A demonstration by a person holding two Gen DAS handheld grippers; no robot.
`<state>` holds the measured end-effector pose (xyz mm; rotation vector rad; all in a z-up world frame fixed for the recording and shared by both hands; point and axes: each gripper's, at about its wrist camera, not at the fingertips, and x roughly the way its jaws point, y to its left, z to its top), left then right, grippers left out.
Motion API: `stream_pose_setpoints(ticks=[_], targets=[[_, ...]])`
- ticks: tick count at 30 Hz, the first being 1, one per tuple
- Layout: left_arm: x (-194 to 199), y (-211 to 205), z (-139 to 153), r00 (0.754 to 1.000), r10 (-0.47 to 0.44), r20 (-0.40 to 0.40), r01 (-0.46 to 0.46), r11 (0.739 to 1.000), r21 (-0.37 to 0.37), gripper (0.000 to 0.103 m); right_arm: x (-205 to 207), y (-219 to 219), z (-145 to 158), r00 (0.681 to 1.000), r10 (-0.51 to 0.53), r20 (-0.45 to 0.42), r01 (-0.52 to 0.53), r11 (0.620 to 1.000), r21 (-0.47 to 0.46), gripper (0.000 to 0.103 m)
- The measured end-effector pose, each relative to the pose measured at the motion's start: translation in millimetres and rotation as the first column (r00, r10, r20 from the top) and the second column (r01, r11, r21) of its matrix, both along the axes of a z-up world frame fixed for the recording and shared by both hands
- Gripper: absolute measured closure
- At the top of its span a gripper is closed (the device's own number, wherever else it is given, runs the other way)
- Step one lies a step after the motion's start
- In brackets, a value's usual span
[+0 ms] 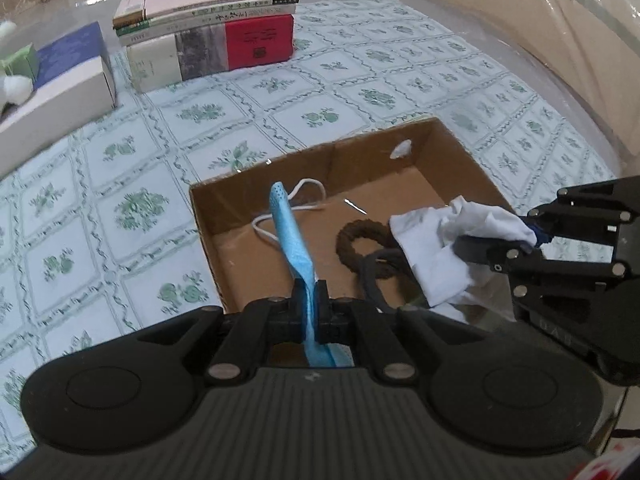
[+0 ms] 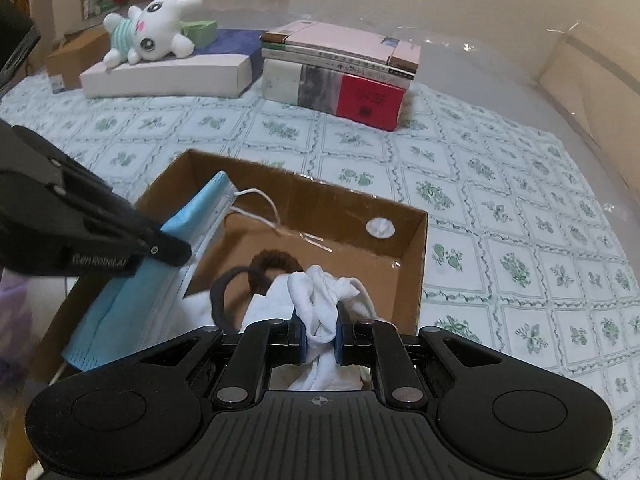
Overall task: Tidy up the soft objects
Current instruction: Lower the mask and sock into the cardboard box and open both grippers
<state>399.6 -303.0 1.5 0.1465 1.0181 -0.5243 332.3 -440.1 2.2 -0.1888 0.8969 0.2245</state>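
An open cardboard box sits on a green-patterned cloth. My left gripper is shut on a blue face mask and holds it over the box's left side, ear loops dangling. My right gripper is shut on a white sock over the box's near right part. A brown hair tie and a black hair band lie on the box floor.
A stack of books stands beyond the box. A white flat box to its left carries a white plush toy and a small green box. Another cardboard box sits far left.
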Motion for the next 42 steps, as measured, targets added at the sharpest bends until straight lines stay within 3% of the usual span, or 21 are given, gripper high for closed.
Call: stream_pose_setpoints(ticks=[11, 26, 30, 34, 37, 39, 42], targets=[[5.8, 1.7, -7.3, 1.0, 0.017, -0.012, -0.017, 1.0, -0.004, 0.1, 22.3, -5.7, -15.4, 0.998, -0.038, -0.051, 0.042, 0.996, 0.073, 0.091], [10.2, 3.1, -12.0, 1.0, 0.008, -0.009, -0.008, 1.0, -0.012, 0.094, 41.9, -4.2, -35.7, 0.994, -0.042, -0.104, 0.048, 0.997, 0.055, 0.091], [8.3, 5.2, -8.4, 1.0, 0.013, -0.001, -0.013, 1.0, -0.021, 0.082, 42.4, -4.5, -35.1, 0.994, -0.034, -0.101, 0.043, 0.995, 0.085, 0.091], [4.5, 7.5, -2.5, 1.0, 0.008, 0.016, -0.007, 1.0, -0.022, 0.078, 39.3, -11.4, -31.6, 0.994, -0.046, -0.101, 0.059, 0.99, 0.132, 0.091], [1.1, 10.4, 4.6, 0.999, 0.012, 0.04, -0.011, 1.0, -0.02, 0.075, 32.9, -15.2, -23.8, 0.995, -0.058, -0.076, 0.068, 0.989, 0.134, 0.08], [-0.4, 12.9, 10.0, 0.999, 0.018, 0.052, -0.016, 1.0, -0.027, 0.07, 26.0, -18.6, -14.9, 0.997, -0.064, -0.05, 0.071, 0.985, 0.155, 0.056], [-4.7, 17.6, 19.8, 0.997, 0.027, 0.068, -0.024, 0.999, -0.036, 0.067, 15.9, -22.9, -0.9, 0.997, -0.068, -0.019, 0.071, 0.982, 0.176, 0.048]])
